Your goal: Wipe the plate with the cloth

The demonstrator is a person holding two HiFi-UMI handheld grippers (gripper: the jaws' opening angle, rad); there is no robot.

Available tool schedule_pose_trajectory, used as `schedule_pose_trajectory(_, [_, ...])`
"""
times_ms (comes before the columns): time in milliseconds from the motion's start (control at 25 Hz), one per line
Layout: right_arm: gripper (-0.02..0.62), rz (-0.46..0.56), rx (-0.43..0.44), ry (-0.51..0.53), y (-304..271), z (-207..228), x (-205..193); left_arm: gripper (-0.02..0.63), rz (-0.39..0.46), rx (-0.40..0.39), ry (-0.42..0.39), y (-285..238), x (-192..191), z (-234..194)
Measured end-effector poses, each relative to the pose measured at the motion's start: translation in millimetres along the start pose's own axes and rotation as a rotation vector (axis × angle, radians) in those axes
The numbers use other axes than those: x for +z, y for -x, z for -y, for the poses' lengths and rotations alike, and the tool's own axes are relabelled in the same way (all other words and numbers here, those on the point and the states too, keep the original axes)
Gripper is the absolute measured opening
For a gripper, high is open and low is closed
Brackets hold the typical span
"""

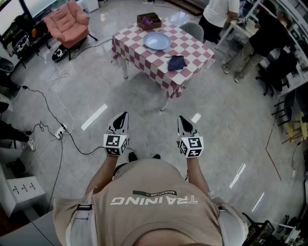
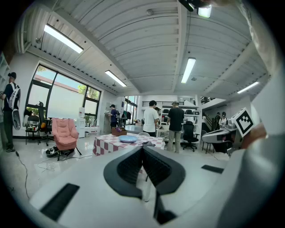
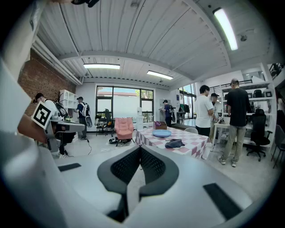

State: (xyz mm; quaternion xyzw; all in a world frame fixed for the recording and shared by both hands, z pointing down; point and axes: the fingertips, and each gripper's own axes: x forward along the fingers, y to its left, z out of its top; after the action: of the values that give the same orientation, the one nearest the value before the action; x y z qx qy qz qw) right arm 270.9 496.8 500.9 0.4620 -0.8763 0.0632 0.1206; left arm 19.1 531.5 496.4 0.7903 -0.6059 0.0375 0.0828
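Note:
A light blue plate lies on a table with a red-and-white checked cloth, far ahead of me. A dark blue wiping cloth sits crumpled near the table's front edge, to the right of the plate. The plate and the cloth also show in the right gripper view, the plate in the left one. My left gripper and right gripper hang over the bare floor, well short of the table. Both are shut with nothing between their jaws.
A small brown box stands at the table's far corner. A pink armchair is at the back left. Cables and a power strip trail over the floor on the left. People stand by desks and chairs at the back right.

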Motion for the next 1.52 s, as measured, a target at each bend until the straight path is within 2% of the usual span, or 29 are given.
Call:
schedule_pose_trajectory(240, [0.018, -0.029, 0.011, 0.014, -7, -17, -8, 0.015, 0.014, 0.000, 0.047, 4, -2, -15])
schedule_pose_trajectory(360, [0.018, -0.042, 0.005, 0.022, -8, -23, -12, 0.015, 0.014, -0.002, 0.045, 5, -5, -22])
schedule_pose_trajectory(560, [0.018, 0.012, -0.023, 0.023, -9, -35, 3, 0.015, -0.001, -0.020, 0.070, 10, -13, -39])
schedule_pose_trajectory(720, [0.018, 0.012, -0.045, 0.036, -21, -45, 12, 0.015, -0.003, -0.044, 0.072, 9, -11, -50])
schedule_pose_trajectory(1000, [0.018, -0.001, -0.034, 0.036, -43, -71, 15, 0.015, 0.010, -0.071, 0.070, 2, -10, -73])
schedule_pose_trajectory(1160, [0.018, -0.039, -0.018, 0.050, -53, -80, 9, 0.015, 0.019, -0.056, 0.115, 4, -12, -88])
schedule_pose_trajectory(1360, [0.018, -0.044, 0.001, 0.042, -73, -84, 9, 0.015, 0.013, -0.030, 0.054, 1, -9, -102])
schedule_pose_trajectory(1520, [0.018, -0.035, 0.018, 0.033, -87, -77, 11, 0.015, 0.000, -0.029, 0.075, -10, -7, -102])
